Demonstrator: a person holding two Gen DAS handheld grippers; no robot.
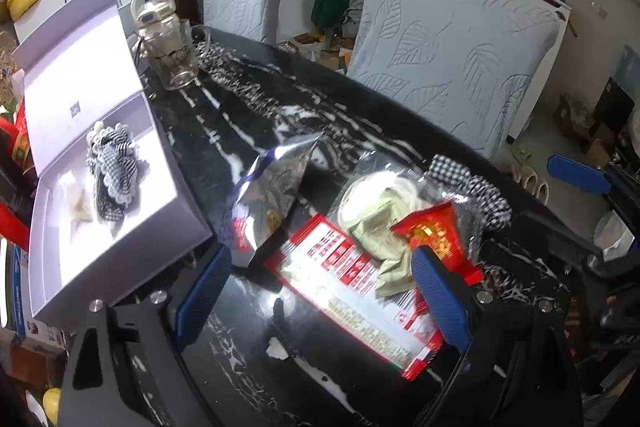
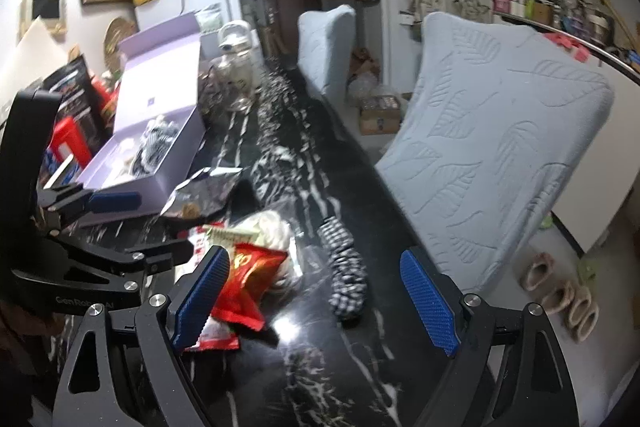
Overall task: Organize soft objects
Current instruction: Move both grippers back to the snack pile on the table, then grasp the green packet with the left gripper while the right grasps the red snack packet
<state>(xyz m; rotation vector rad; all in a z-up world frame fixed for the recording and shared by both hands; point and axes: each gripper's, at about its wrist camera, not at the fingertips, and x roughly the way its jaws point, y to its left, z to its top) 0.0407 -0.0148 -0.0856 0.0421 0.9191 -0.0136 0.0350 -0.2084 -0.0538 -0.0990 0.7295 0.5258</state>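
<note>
- Left gripper (image 1: 320, 291) spread wide over the snack packets (image 1: 344, 275) near the table's front edge, gripping nothing.
- Right gripper (image 2: 316, 303) gapes too, empty, with the checked scrunchie (image 2: 346, 279) just ahead between its fingers.
- I'd centre on the scrunchie's bunched middle, clear of the red packet (image 2: 248, 275), and pinch gently.
- Far left, the open lilac box (image 1: 100, 163) already holds a checked scrunchie.

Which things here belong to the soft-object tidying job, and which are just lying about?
Job:
- lavender box, open
- checked fabric piece inside the box
- checked fabric piece on the table
- left gripper, jaws open over the packets
- right gripper, jaws open

Lying about:
- red snack packet
- silver foil bag
- glass jug
- chairs
</note>
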